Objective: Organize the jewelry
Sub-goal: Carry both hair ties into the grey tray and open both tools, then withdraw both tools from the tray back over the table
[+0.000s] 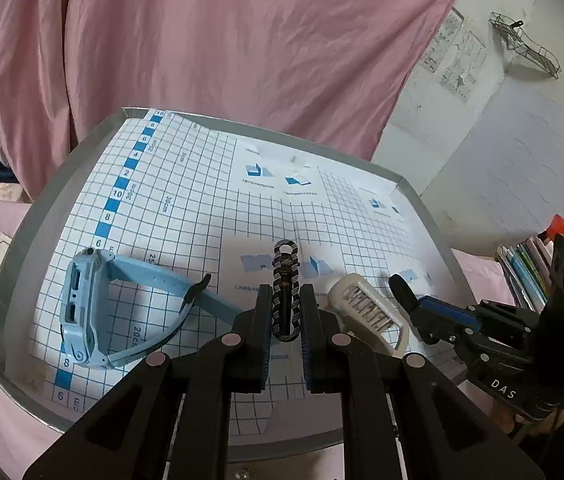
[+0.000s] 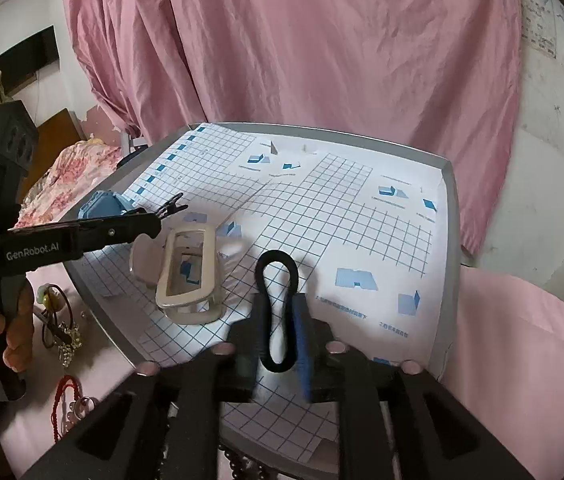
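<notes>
Left gripper (image 1: 286, 312) was clenched on a black-and-white patterned hair clip (image 1: 285, 292), right gripper (image 2: 279, 320) on a black elastic hair loop (image 2: 276, 308), pinched narrow between the pads and judged liable to spring free over the grey tray's (image 2: 452, 216) near edge.

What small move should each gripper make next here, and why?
Probably lower and release: the left gripper is shut on a black-and-white patterned hair clip and the right gripper on a black hair tie, both just above the gridded tray, where the blue watch already lies.

grey tray (image 1: 21, 248); gridded paper (image 1: 201, 200); blue watch (image 1: 89, 308)
</notes>
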`<state>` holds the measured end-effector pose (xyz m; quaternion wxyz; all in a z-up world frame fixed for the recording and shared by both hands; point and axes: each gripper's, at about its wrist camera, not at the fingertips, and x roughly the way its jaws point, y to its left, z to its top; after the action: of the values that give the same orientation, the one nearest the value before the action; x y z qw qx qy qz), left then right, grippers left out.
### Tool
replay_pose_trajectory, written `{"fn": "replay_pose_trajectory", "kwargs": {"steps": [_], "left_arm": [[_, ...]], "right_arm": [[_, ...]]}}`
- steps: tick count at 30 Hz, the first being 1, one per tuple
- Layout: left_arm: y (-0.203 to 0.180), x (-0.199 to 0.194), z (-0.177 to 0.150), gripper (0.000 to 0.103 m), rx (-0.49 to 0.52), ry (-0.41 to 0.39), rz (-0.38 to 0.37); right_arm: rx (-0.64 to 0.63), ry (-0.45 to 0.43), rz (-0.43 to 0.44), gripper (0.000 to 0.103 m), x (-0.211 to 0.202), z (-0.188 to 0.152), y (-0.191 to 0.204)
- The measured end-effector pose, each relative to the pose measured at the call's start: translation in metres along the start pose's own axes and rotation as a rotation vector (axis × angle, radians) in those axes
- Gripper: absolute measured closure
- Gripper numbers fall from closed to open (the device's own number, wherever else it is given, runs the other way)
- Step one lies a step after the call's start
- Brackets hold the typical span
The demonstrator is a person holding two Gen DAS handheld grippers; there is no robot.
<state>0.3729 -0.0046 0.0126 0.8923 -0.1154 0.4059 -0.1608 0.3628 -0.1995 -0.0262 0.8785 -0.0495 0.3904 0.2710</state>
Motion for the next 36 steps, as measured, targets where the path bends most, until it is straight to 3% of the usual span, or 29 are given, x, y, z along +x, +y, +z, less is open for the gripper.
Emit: {"fn": "replay_pose_trajectory", "kwargs": {"steps": [6, 9, 11, 14, 17, 21, 28, 36], "left_arm": [[0.001, -0.003, 0.002, 0.091, -0.027, 0.019, -0.017], [-0.002, -0.01, 0.002, 0.068, -0.032, 0.009, -0.03], [-0.004, -0.019, 0.0, 0.048, -0.048, -0.011, -0.021], [-0.006, -0.034, -0.003, 0.031, -0.075, -0.043, -0.03], [-0.009, -0.051, -0.01, 0.023, -0.066, -0.082, 0.018], [-0.016, -0.076, -0.027, 0.013, -0.017, -0.147, 0.116], [-0.024, -0.127, -0.067, 0.012, 0.023, -0.311, 0.138], [-0.036, -0.163, -0.109, 0.008, 0.112, -0.408, 0.21]], "right_arm": [[0.006, -0.017, -0.028, 0.06, -0.011, -0.003, -0.001], [0.016, -0.037, -0.043, 0.042, -0.022, -0.008, -0.003], [0.024, -0.059, -0.044, 0.032, -0.03, -0.012, -0.004], [0.046, -0.108, -0.058, 0.021, -0.049, -0.02, -0.005], [0.061, -0.157, -0.076, 0.001, -0.066, -0.028, -0.003], [0.063, -0.24, -0.085, 0.0, -0.091, -0.041, 0.008], [0.058, -0.334, -0.076, 0.0, -0.124, -0.069, 0.035], [0.038, -0.347, -0.063, 0.0, -0.144, -0.103, 0.073]]}}
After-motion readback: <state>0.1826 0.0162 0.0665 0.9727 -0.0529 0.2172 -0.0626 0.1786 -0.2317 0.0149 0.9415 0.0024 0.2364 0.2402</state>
